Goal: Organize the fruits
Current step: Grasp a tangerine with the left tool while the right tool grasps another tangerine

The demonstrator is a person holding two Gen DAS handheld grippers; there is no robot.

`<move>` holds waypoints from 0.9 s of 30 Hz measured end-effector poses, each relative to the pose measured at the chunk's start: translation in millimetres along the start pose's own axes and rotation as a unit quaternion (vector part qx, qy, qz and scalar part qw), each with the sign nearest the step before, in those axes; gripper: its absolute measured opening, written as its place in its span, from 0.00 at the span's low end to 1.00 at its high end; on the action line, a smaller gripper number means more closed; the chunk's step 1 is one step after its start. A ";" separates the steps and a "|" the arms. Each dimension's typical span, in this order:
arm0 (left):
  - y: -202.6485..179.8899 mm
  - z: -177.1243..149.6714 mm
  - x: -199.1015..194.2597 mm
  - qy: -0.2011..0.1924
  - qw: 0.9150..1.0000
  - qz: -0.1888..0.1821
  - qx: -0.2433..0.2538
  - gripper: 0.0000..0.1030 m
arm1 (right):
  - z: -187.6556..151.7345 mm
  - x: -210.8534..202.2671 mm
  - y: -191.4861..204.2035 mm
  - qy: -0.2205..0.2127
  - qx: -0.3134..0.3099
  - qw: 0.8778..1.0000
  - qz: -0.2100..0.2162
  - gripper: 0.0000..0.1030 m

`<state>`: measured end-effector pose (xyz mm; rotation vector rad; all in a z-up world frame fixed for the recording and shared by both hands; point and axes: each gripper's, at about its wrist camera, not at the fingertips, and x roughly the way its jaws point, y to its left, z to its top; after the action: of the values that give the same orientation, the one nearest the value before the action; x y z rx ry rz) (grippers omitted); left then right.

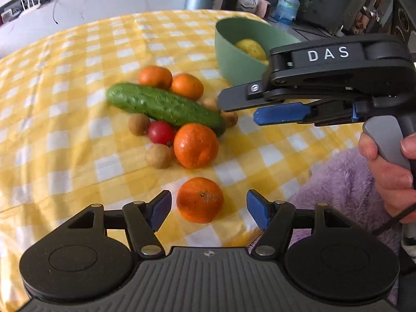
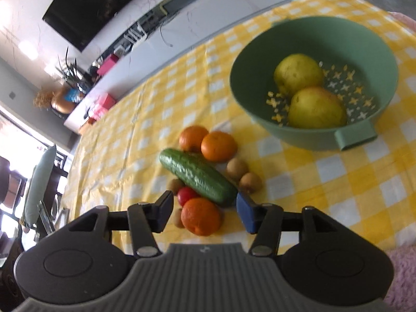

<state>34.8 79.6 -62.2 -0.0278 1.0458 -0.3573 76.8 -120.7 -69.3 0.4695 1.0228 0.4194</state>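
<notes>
On right tool (image 1: 238,110) casing: "DAS"; both tools agape, gripping nothing; left tool (image 1: 209,209).

Cucumber (image 1: 163,108) motion-blurred; bowl (image 1: 234,59) partly behind right tongs (image 1: 239,111).

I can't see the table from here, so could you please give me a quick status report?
Both tongs open, empty: left tongs flank the nearest tangerine, right tongs over the pile. Two pears in green colander. Cucumber lies across pile.

Left gripper (image 1: 209,209) fingers spread around orange (image 1: 200,199), cucumber (image 1: 165,108) beyond
</notes>
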 end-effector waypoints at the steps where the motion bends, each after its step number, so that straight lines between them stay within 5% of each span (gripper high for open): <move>1: 1.5 -0.2 3.9 0.001 1.000 0.001 -0.004 0.76 | -1.6 4.3 1.3 0.008 -0.002 1.000 -0.003 0.51; 7: 12.5 -2.8 17.0 -0.015 0.999 -0.011 -0.029 0.67 | -4.5 31.0 7.7 0.049 -0.007 0.999 -0.008 0.51; 11: 21.3 -1.5 15.7 -0.015 0.997 -0.037 -0.060 0.47 | -4.1 35.4 7.4 0.055 -0.008 0.998 -0.012 0.51; 27: 61.3 -13.5 -2.7 -0.027 0.987 -0.022 -0.154 0.46 | -7.5 39.8 21.0 0.037 -0.014 0.999 -0.034 0.57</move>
<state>39.0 140.1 -78.5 -0.3374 1.0400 -0.2310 86.1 -80.7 -89.1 0.3943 1.0998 0.3918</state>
